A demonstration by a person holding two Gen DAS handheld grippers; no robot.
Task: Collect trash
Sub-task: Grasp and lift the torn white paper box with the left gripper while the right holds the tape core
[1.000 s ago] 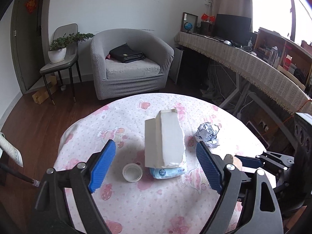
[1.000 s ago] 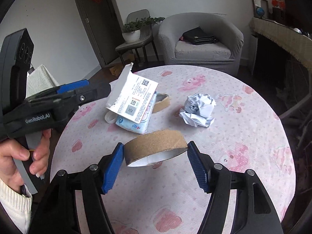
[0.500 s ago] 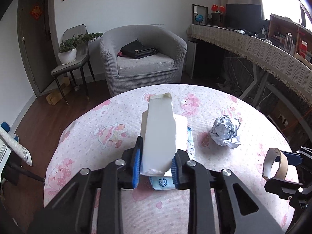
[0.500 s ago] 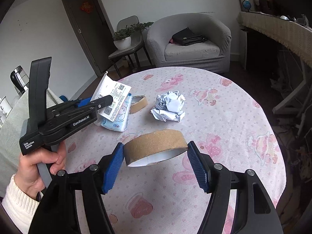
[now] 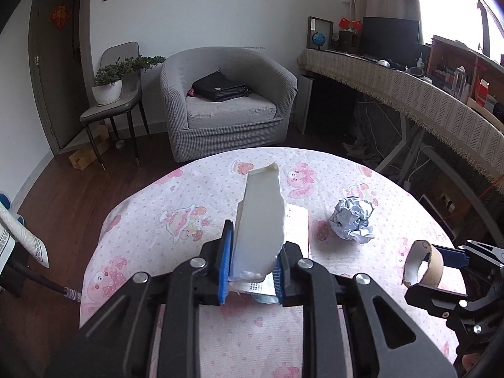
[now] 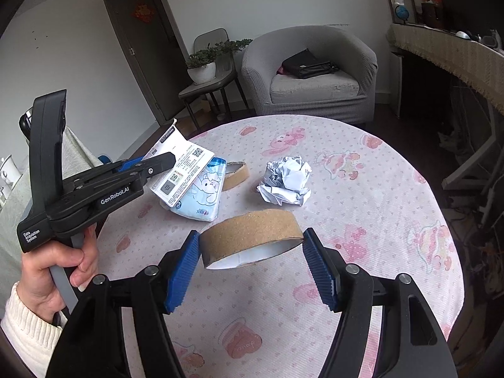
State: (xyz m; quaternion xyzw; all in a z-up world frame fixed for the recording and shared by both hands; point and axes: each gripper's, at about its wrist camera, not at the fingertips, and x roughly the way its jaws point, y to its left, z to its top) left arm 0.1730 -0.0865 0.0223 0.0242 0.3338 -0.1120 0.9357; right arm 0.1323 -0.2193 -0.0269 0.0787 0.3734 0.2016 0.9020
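My left gripper (image 5: 252,264) is shut on a flattened white carton (image 5: 260,220) and holds it above the table; the carton's printed side shows in the right wrist view (image 6: 181,163). My right gripper (image 6: 252,260) is shut on a brown cardboard tape ring (image 6: 250,236), held above the table (image 6: 362,189); the ring also shows in the left wrist view (image 5: 423,263). On the table lie a crumpled paper ball (image 6: 286,182), a blue tissue pack (image 6: 201,195) and a second cardboard ring (image 6: 236,173).
The round table has a pink patterned cloth (image 5: 163,220). Behind it stand a grey armchair (image 5: 226,104) with a black bag, a chair with a potted plant (image 5: 110,85), and a long desk (image 5: 425,88) on the right.
My left gripper closed on the white carton and lifted it off the tissue pack. My right gripper kept its hold on the tape ring and drew back slightly.
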